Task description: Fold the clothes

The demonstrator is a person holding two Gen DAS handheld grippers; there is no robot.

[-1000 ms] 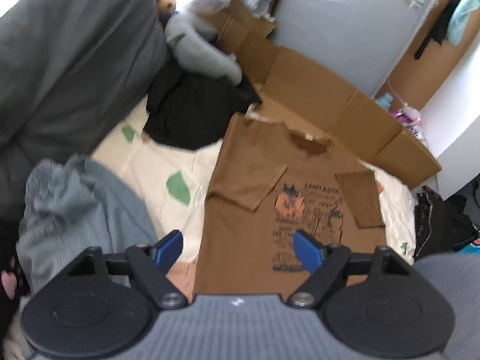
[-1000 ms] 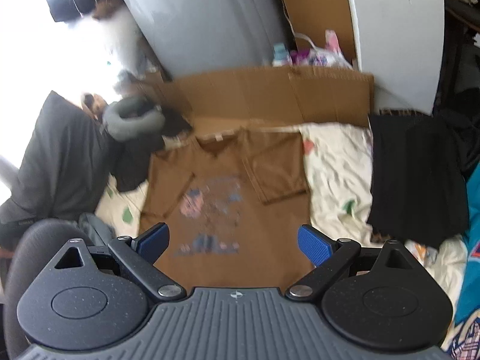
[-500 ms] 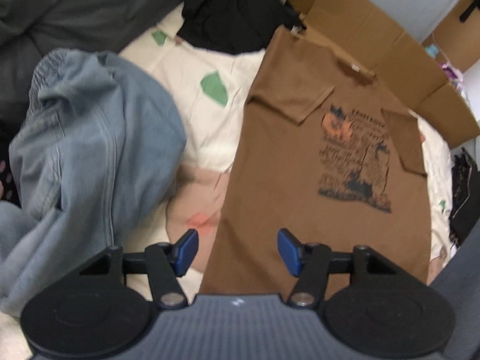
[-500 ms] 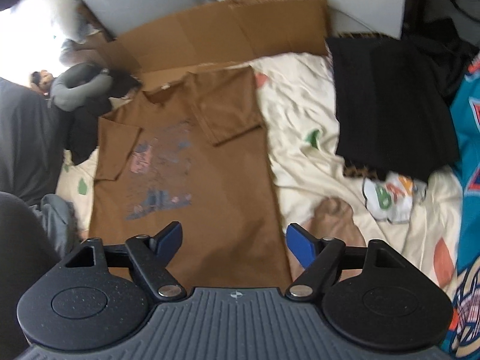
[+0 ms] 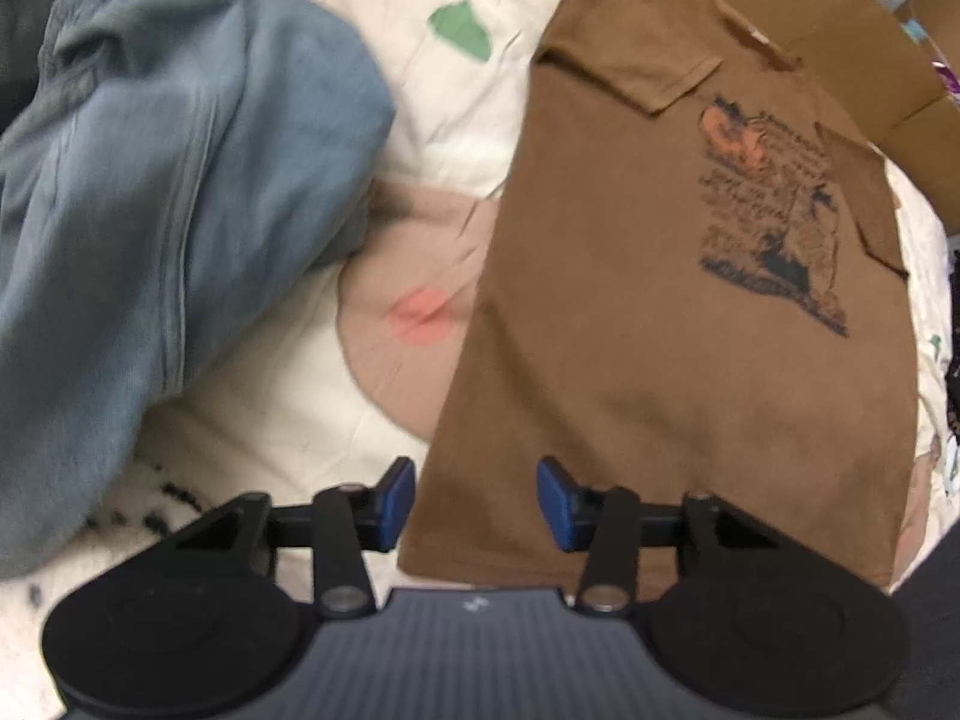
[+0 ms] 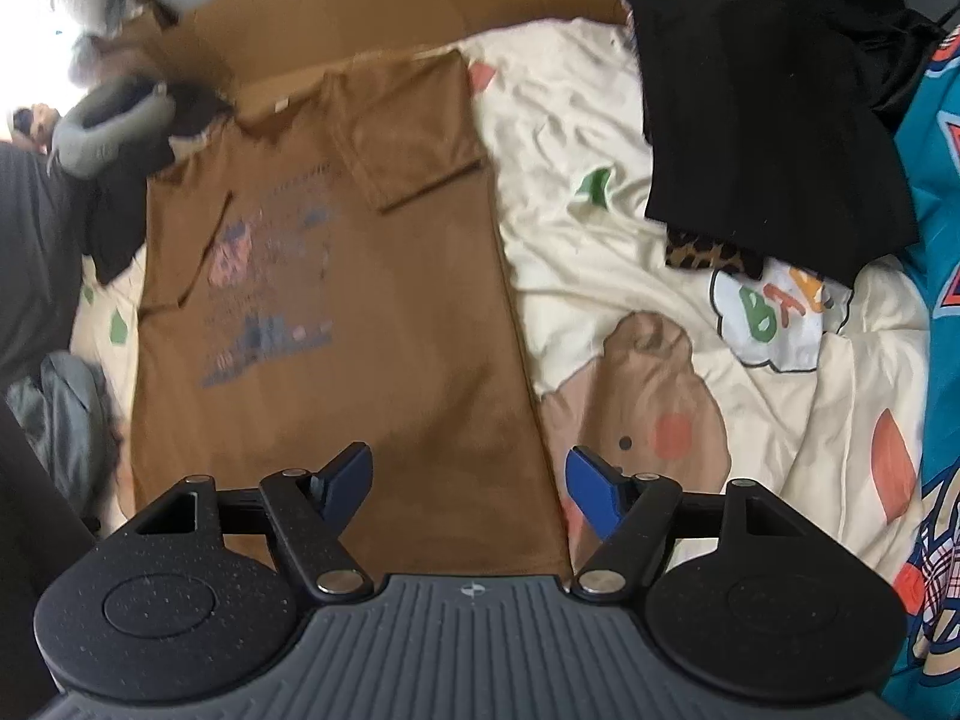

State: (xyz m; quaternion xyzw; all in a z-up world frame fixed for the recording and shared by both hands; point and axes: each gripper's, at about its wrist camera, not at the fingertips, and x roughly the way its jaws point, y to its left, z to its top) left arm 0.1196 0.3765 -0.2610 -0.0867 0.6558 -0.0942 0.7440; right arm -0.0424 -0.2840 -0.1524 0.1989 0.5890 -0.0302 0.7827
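Right now the left gripper [image 5: 475, 504] hangs over the bottom left corner of the brown cotton T-shirt with a dark picture print [image 5: 678, 324]. Its blue jaws are closing, with the shirt's edge between them, but they do not press on the cloth yet. The right gripper [image 6: 469, 483] hangs over the bottom right corner, and its jaws are closing too, wide apart, gripping nothing. The shirt lies flat and face up on the cream bedsheet with cartoon shapes [image 6: 600, 120]. In the right wrist view the shirt runs from 6 o'clock up to 11 o'clock. Both short sleeves are already folded in over the chest, so that part looks done. I think the next job is to pinch the bottom hem and fold it up to the collar, which is not yet done. Further off, a pile of light blue jeans [image 5: 156, 192] sits at 9 o'clock in the left wrist view. A black cloth [image 6: 774, 114] lies at 1 o'clock in the right wrist view. Flat brown cardboard [image 6: 390, 0] lies beyond the collar at 12 o'clock.
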